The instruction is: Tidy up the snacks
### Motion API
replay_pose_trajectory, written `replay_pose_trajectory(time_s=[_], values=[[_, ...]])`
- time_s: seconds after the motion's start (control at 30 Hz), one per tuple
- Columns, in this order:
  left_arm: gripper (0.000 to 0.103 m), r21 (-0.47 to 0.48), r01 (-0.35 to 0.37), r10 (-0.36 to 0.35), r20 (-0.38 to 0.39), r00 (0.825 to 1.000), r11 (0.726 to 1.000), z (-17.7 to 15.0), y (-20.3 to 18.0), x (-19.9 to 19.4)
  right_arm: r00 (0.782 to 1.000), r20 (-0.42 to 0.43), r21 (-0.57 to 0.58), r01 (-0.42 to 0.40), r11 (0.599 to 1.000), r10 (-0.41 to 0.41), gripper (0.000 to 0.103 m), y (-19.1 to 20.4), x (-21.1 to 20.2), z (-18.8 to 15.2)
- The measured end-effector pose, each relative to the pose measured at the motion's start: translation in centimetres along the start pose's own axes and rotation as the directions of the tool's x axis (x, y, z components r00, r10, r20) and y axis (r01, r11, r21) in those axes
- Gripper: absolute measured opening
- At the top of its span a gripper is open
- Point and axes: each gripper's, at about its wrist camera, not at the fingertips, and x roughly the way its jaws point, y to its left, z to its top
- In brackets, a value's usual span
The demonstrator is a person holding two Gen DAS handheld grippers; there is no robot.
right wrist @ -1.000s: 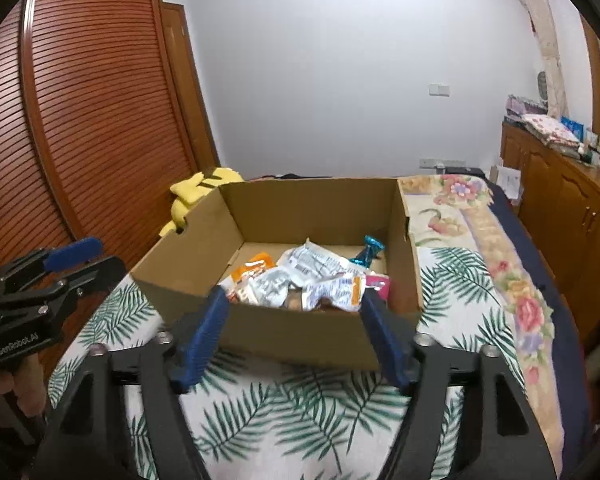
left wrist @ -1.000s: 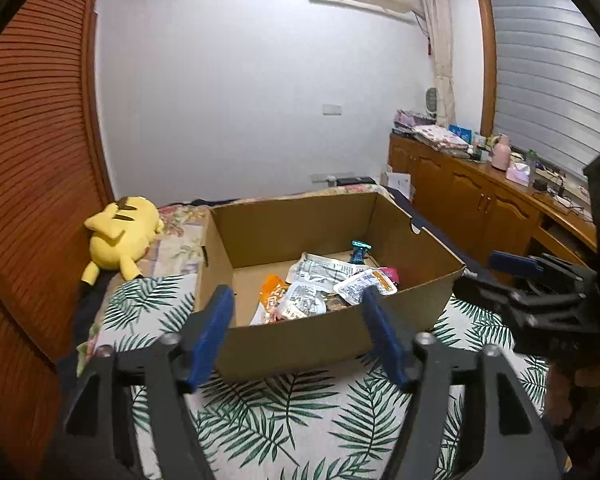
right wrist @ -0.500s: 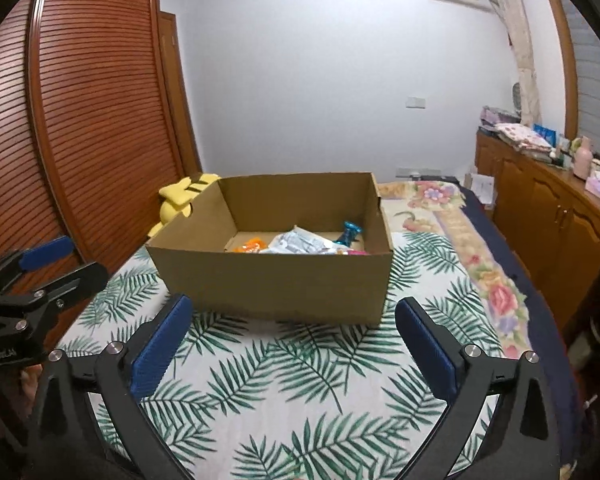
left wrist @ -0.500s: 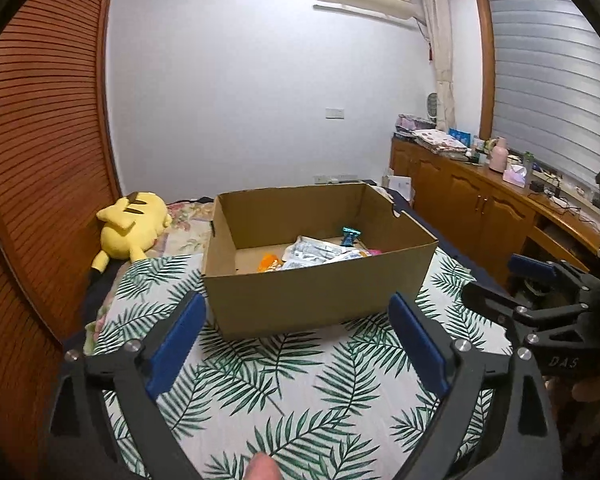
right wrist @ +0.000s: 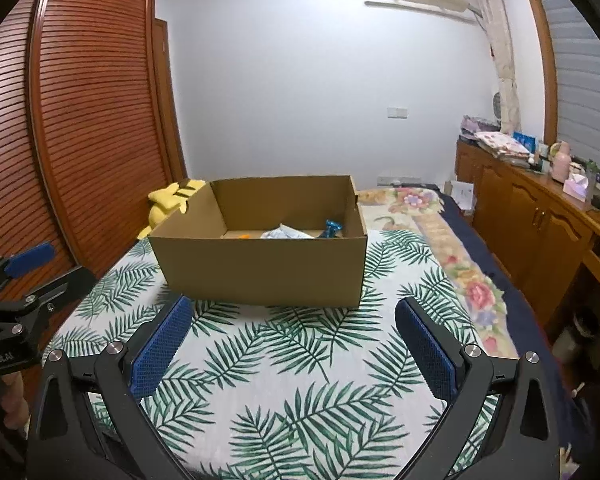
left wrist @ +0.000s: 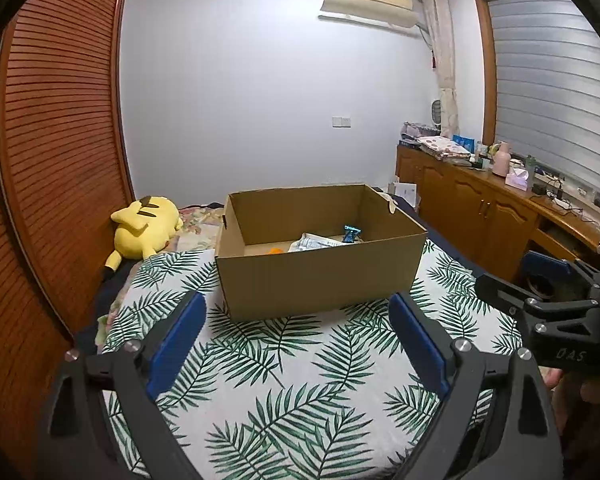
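A bedroom: a bed under a palm-leaf cover [left wrist: 284, 384], a louvred wardrobe on one side, wooden cabinets on the other. On the cover stands an open cardboard box [left wrist: 320, 276], and every place here is told from it. The snacks [left wrist: 320, 243] lie on its floor toward the far right corner, mostly hidden by the near wall: pale foil packets, a blue-wrapped piece, something orange. They look light, soft and crinkly, probably slippery, best pinched at a sealed edge. Their orientation cannot be told; the box's long axis runs across both views. The left gripper [left wrist: 296, 344] and the right gripper [right wrist: 296, 344] hang short of the box's near wall, jaws spread wide, empty.
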Motion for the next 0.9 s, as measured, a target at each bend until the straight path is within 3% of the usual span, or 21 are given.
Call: replay_pose_trajectory(time_s=[0.5, 0.9], values=[[0.094, -0.011, -0.026, 0.026, 0.017, 1.000, 1.000, -2.0, 0.1, -4.6, 0.998, 0.065, -0.015, 0.024, 1.000, -0.023, 0.103, 1.1, -5.4, -1.9], [0.094, -0.029, -0.035, 0.036, 0.023, 0.999, 0.999, -2.4, 1.1, -5.8, 0.996, 0.077, -0.023, 0.036, 0.999, -0.034, 0.103, 1.4, -6.7, -1.7]])
